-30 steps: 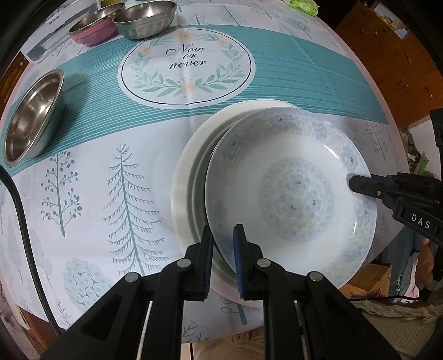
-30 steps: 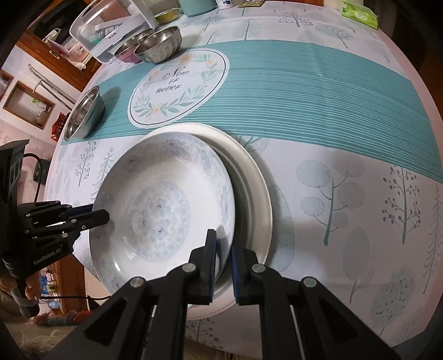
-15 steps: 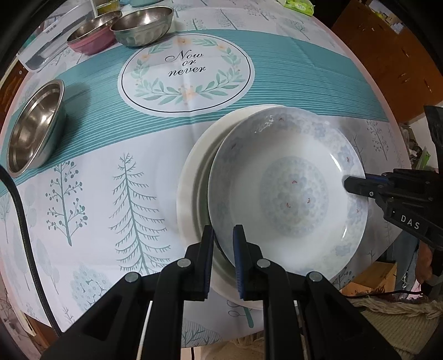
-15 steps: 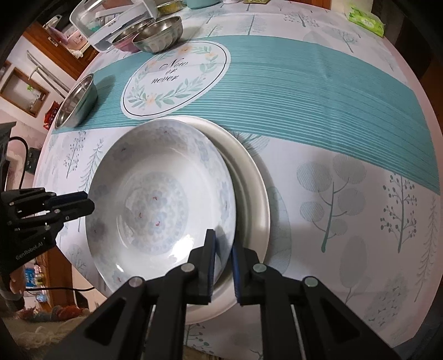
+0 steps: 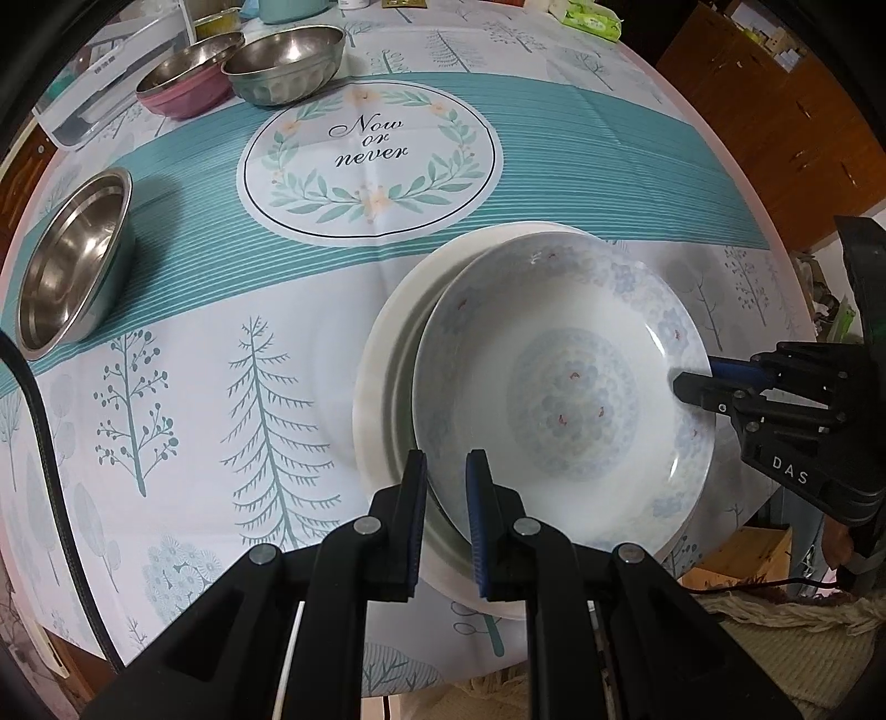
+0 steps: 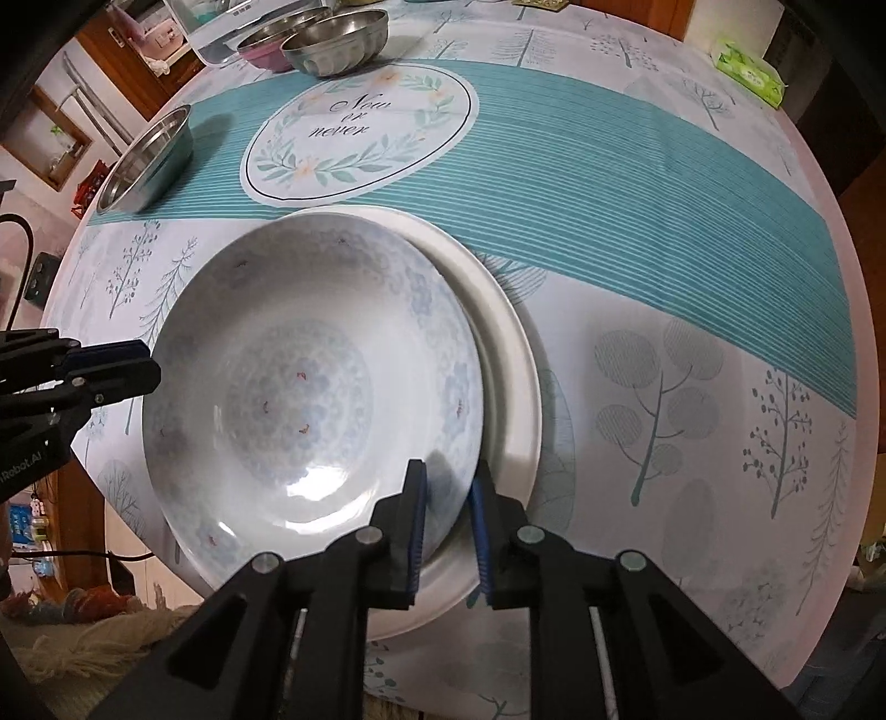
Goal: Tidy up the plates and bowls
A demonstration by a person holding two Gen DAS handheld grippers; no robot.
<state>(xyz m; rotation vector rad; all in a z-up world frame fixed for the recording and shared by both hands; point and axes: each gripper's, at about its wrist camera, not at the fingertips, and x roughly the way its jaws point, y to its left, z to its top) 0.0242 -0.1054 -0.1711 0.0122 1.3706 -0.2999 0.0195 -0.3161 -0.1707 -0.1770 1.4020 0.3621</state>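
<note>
A blue-patterned deep plate (image 5: 565, 387) (image 6: 299, 399) lies in a larger white plate (image 5: 382, 376) (image 6: 509, 354), off-centre, near the table's front edge. My left gripper (image 5: 446, 462) is shut on the patterned plate's near rim, and in the right wrist view it (image 6: 138, 365) grips the plate's left side. My right gripper (image 6: 448, 476) straddles the opposite rim. Its jaws are opening, the rim sits between them and the pads look slightly off it. In the left wrist view that gripper (image 5: 692, 382) is at the plate's right edge.
One steel bowl (image 5: 72, 266) stands at the left. At the back are another steel bowl (image 5: 285, 63), a pink-sided bowl (image 5: 185, 77) and a clear plastic box (image 5: 105, 94). A green tissue pack (image 5: 592, 19) lies far right. A black cable (image 5: 39, 443) hangs off the left edge.
The gap between the right gripper's jaws has widened around the plate rim, and that gripper has rolled a little. The left gripper and the plates have stayed put.
</note>
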